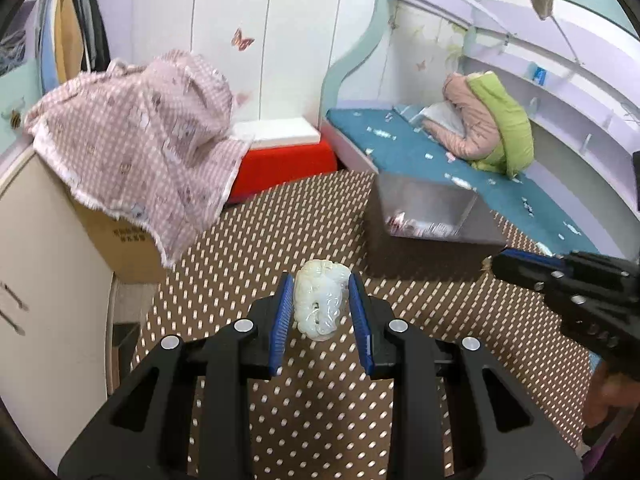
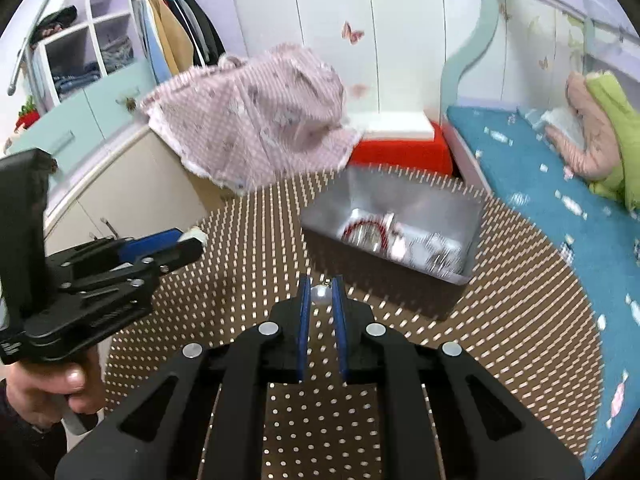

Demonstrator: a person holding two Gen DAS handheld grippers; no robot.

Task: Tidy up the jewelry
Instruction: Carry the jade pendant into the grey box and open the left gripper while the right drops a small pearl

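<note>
My left gripper (image 1: 320, 284) is shut on a carved white jade pendant (image 1: 320, 304), held above the brown dotted table mat (image 1: 320, 400). It also shows at the left of the right wrist view (image 2: 188, 242), with the pendant's tip (image 2: 196, 234) sticking out. My right gripper (image 2: 321, 286) is shut on a small pearl-like jewel (image 2: 321, 294), just in front of an open grey jewelry box (image 2: 400, 220) with several pieces inside, among them a red bracelet (image 2: 366, 228). The box (image 1: 428, 208) lies ahead and right of my left gripper. The right gripper (image 1: 520, 266) enters the left wrist view from the right.
A pink checked cloth (image 1: 140, 148) drapes over a cardboard box (image 1: 120, 248) at the mat's far left. A red and white block (image 1: 280, 152) stands behind the mat. A blue bed (image 2: 540, 184) with a pink and green jacket (image 2: 600, 136) runs along the right.
</note>
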